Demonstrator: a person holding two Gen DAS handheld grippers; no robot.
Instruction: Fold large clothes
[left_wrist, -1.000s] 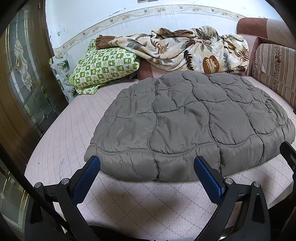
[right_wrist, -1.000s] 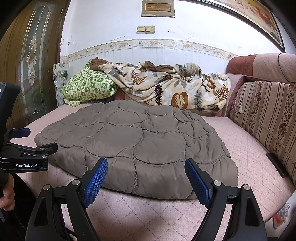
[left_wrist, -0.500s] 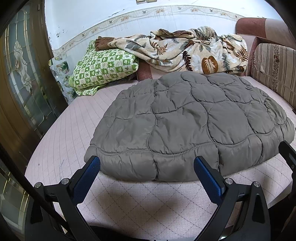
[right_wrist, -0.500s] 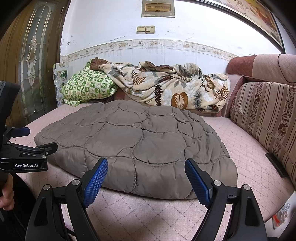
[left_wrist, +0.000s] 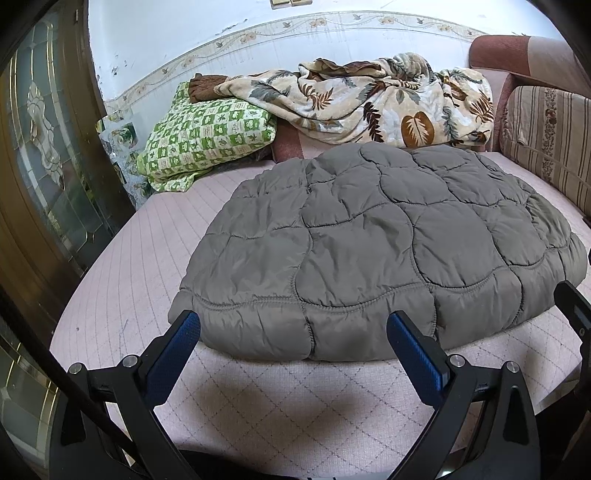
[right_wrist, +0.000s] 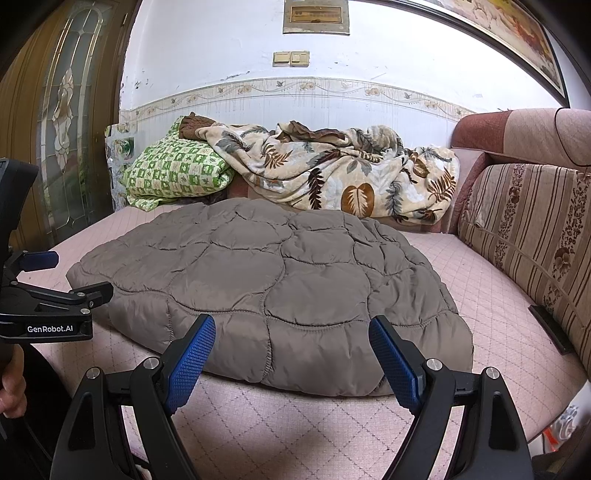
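A grey-brown quilted padded garment (left_wrist: 369, 251) (right_wrist: 266, 284) lies folded flat in a puffy stack on the pink quilted bed (left_wrist: 280, 402) (right_wrist: 491, 302). My left gripper (left_wrist: 293, 332) hovers open just short of its near hem, blue pads spread wide with nothing between them. My right gripper (right_wrist: 291, 334) is likewise open at the near edge, toward the garment's right half, holding nothing. The left gripper (right_wrist: 62, 275) also shows from the side at the left of the right wrist view, with a hand (right_wrist: 13, 384) below it.
A green checked pillow (left_wrist: 207, 136) and a leaf-print blanket (left_wrist: 373, 107) are heaped against the back wall. A striped sofa back (right_wrist: 532, 236) lines the right side. A wooden door with glass (left_wrist: 44, 177) stands left. A dark flat object (right_wrist: 550, 328) lies at the bed's right edge.
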